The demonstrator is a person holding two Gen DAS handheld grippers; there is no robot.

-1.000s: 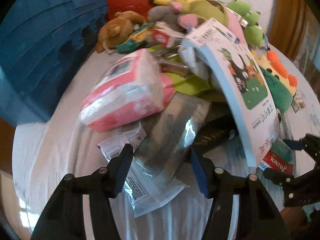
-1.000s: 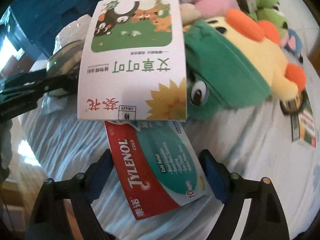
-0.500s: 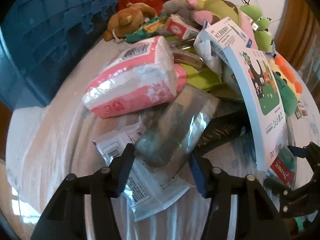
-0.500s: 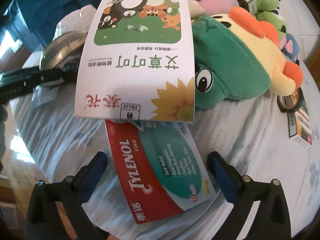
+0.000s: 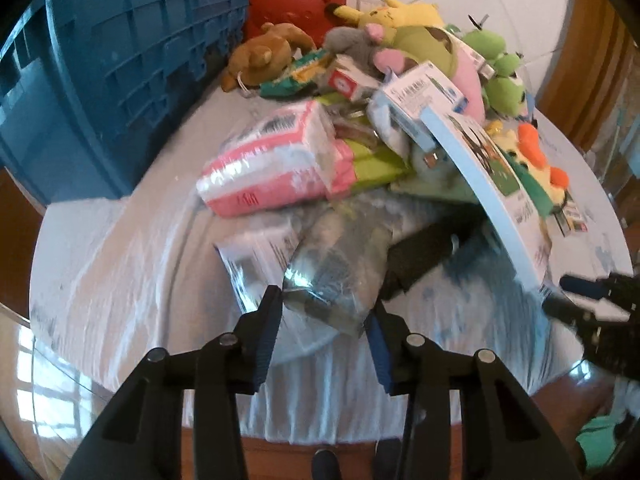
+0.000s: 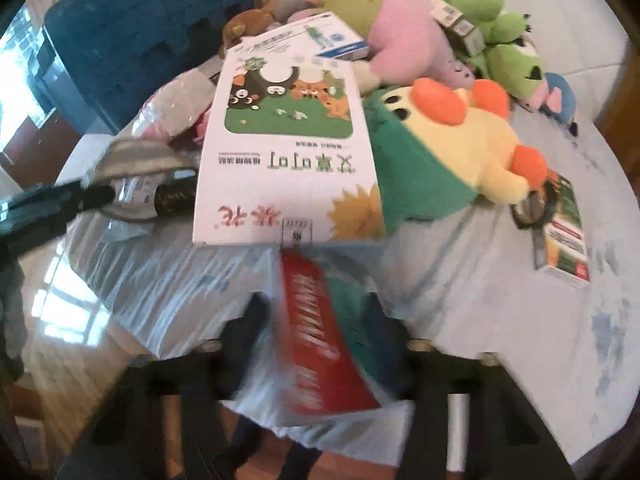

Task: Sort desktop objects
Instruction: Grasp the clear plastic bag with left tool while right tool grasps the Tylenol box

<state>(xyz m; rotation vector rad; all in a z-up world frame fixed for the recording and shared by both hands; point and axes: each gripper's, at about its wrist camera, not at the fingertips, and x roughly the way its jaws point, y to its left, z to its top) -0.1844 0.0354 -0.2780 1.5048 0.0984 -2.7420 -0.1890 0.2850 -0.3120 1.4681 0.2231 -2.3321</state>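
Note:
My left gripper [image 5: 326, 308] is shut on a clear-wrapped grey packet [image 5: 340, 276] and holds it just above the blue tablecloth. My right gripper [image 6: 320, 320] is closed on the red and green Tylenol box [image 6: 324, 344], which is blurred and drawn back over the table's near edge. A big white box with cartoon animals [image 6: 288, 152] leans on the pile behind it; it also shows in the left wrist view [image 5: 492, 184]. A pink tissue pack [image 5: 276, 164] lies left of it.
A blue plastic crate [image 5: 112, 60] stands at the far left. Plush toys [image 6: 460, 148], a red case [image 5: 296, 0] and small boxes [image 6: 564, 236] crowd the back and right. A black folded item [image 5: 420, 256] lies under the white box. The table edge [image 5: 320, 432] is close.
Both grippers have closed and pulled back toward the near edge. The left one has lifted the grey packet; the right one has drawn the Tylenol box out from under the white box.

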